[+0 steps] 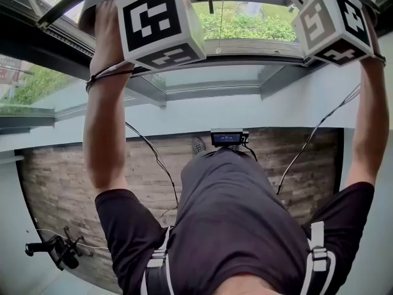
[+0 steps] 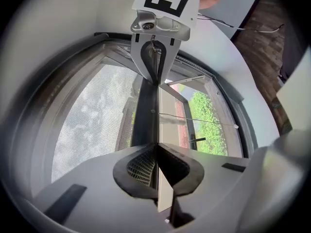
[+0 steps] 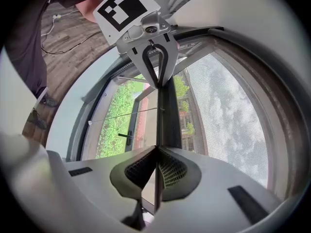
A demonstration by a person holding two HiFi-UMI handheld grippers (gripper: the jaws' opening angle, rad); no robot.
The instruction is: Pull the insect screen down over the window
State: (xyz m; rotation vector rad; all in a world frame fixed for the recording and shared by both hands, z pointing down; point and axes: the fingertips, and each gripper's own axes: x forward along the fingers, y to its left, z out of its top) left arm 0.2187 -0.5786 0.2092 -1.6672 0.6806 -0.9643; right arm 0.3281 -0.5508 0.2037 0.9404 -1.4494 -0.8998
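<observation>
A: Insect screen — where is it?

B: Overhead, its grey mesh covering part of the window. The rest of the window shows green bushes outside. The dark bar at the mesh's edge runs from one tool to the other.

A: And the tools?

B: The left tool is clamped on the bar's thin lip, jaws nearly together. The right tool pinches the same lip further along.

A: The arms?

B: Both are raised high, the left forearm and right forearm nearly straight up, hands well apart. The wooden floor lies below.
</observation>
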